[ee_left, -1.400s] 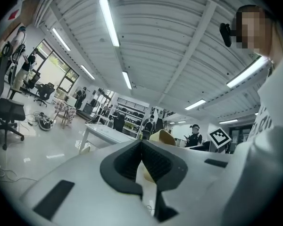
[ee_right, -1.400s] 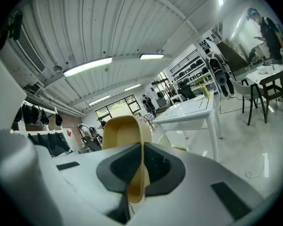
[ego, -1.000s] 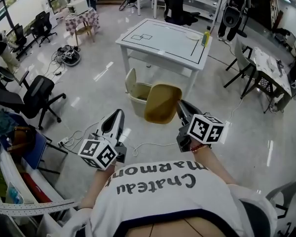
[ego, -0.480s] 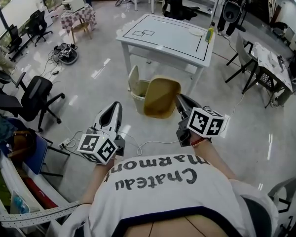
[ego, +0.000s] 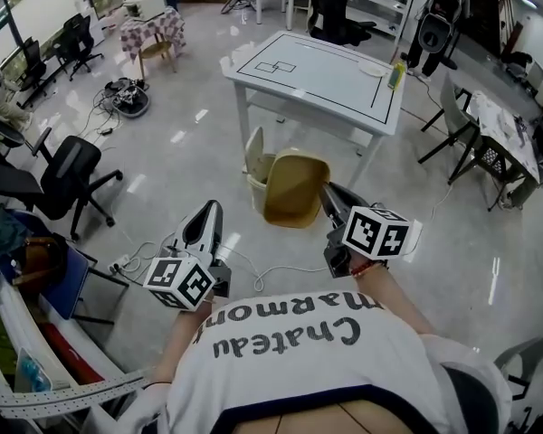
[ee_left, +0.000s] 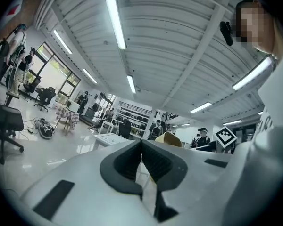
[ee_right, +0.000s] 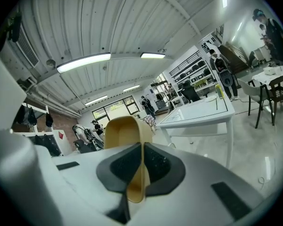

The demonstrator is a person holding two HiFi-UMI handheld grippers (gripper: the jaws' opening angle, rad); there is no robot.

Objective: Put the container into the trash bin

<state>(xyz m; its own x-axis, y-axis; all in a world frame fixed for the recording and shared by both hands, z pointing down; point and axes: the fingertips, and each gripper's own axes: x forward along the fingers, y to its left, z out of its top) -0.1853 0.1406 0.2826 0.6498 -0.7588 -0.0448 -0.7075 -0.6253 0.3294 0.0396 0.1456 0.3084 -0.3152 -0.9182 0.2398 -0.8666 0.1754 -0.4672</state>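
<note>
A tan plastic container [ego: 294, 188] hangs tilted in the air, with my right gripper [ego: 328, 197] shut on its right rim. In the right gripper view, the container's wall [ee_right: 125, 131] runs between the closed pads of the right gripper [ee_right: 142, 147]. A beige trash bin [ego: 259, 172] stands on the floor just behind the container, its lid raised; the container hides much of it. My left gripper [ego: 210, 212] is lower left of the container, shut and holding nothing. In the left gripper view, the left gripper [ee_left: 141, 144] has its jaws touching, and the container [ee_left: 170, 139] shows beyond them.
A white table [ego: 317, 70] with black lines stands right behind the bin, carrying a bottle [ego: 398, 73] and a plate [ego: 374, 68]. A black office chair [ego: 68, 174] is at left. Cables [ego: 253, 265] lie on the floor near my feet. Chairs and a second table [ego: 498, 125] stand at right.
The head view has shifted a little, so the table sits further right in frame. The container stays in my right gripper by the bin; the left gripper stays shut.
</note>
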